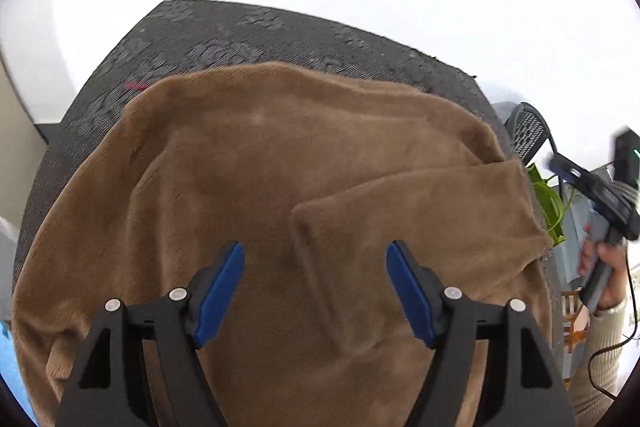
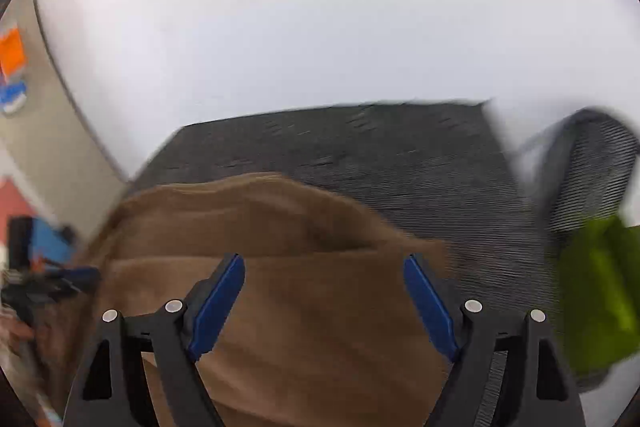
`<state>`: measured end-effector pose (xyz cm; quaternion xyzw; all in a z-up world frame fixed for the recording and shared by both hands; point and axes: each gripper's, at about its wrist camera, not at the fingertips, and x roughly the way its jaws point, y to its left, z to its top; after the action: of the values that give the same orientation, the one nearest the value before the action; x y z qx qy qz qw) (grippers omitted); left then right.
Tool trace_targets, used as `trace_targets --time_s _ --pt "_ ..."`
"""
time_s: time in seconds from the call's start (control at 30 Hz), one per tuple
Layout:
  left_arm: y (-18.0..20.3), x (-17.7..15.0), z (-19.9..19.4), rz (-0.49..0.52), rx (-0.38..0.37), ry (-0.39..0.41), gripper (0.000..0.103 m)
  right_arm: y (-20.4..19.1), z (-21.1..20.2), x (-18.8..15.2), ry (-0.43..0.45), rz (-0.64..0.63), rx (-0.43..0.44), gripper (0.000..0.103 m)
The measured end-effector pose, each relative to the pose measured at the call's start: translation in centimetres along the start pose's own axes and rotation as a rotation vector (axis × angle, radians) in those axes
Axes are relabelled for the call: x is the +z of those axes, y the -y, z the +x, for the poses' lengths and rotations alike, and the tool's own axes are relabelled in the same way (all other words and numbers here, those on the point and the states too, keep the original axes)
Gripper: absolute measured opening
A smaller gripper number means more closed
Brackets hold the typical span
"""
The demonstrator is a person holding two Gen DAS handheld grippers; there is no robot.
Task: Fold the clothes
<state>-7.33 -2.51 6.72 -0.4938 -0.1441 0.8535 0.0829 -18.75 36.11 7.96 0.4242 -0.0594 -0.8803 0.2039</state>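
left tongs [image 1: 315, 291] spread, empty; right tongs [image 2: 324, 303] spread, empty; brown garment [image 1: 280, 167] below

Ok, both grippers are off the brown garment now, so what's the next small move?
Probably bring the left gripper down onto the near edge of the garment and grip it for the next fold. Both sets of jaws stand open with nothing held, a flap is already folded over on the right, and the rest lies spread on the dark surface.

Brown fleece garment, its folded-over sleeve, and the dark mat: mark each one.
Brown fleece garment [image 1: 224, 163], left wrist view, on its flat main body.
Folded-over sleeve [image 1: 420, 219], left wrist view, mid-sleeve, lying across the body.
Dark mat [image 2: 380, 151], right wrist view, bare area beyond the garment.
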Motion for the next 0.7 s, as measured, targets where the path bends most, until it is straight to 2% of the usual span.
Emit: trace_targets --time_s 0.13,0.2,0.4,0.5,0.6,0.7 --pt "1.2 1.3 2.0 0.009 -0.031 -0.022 0.08 -0.9 6.1 1.5 -0.122 0.085 0.112 0.084" --pt "1.5 1.7 3.3 0.014 -0.043 -0.045 0.08 -0.9 8.6 1.5 -0.17 0.124 0.11 0.084" --pt "1.6 1.1 5.8 0.067 -0.001 -0.068 0.08 0.1 12.9 2.9 -0.161 0.105 -0.092 0.084" --pt "2.0 0.3 6.0 0.121 0.021 -0.028 0.082 0.6 14.1 3.3 -0.145 0.081 -0.152 0.084" --pt "3.3 -0.3 6.4 0.209 0.077 -0.023 0.084 -0.8 15.2 3.2 -0.149 -0.007 -0.229 0.084" --pt "3.5 -0.3 6.2 0.213 0.083 -0.04 0.084 -3.0 16.0 2.8 -0.176 -0.13 -0.326 0.085"
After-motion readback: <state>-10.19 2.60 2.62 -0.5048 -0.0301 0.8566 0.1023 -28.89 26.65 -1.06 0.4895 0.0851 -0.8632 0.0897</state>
